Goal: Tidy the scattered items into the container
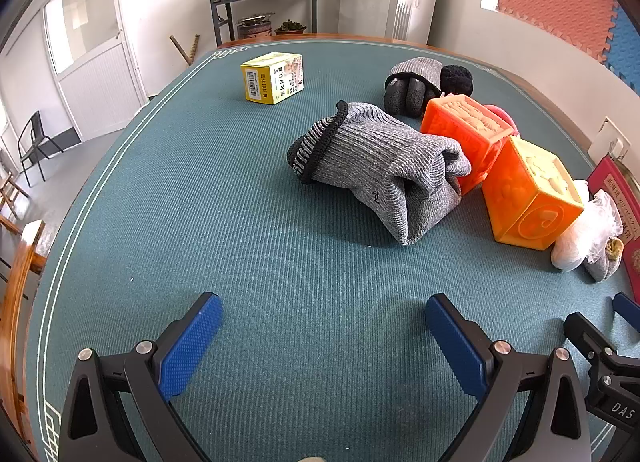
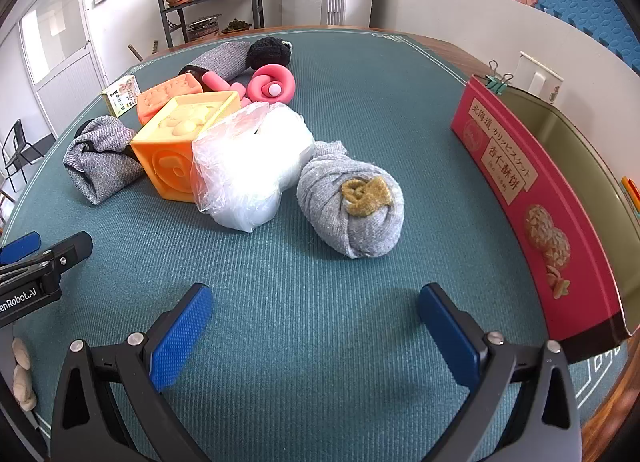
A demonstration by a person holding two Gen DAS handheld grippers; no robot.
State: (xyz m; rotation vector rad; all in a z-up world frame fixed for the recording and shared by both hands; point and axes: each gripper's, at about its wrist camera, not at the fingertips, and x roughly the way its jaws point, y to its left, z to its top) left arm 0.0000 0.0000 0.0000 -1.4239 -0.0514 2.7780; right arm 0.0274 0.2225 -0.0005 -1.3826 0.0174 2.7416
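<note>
A folded grey sock lies mid-mat beside two orange toy cubes. A yellow box sits further back, and a grey-and-black sock bundle lies behind the cubes. My left gripper hovers open over bare mat, nothing between its fingers. In the right wrist view a rolled grey sock with a mustard patch and a white plastic-wrapped bundle lie ahead of my open right gripper. A pink ring toy rests behind. The red biscuit tin stands at the right, its inside olive.
A green mat covers a round wooden table. The right gripper's fingers show at the left wrist view's lower right. A plant shelf, a door and a black chair stand beyond the table.
</note>
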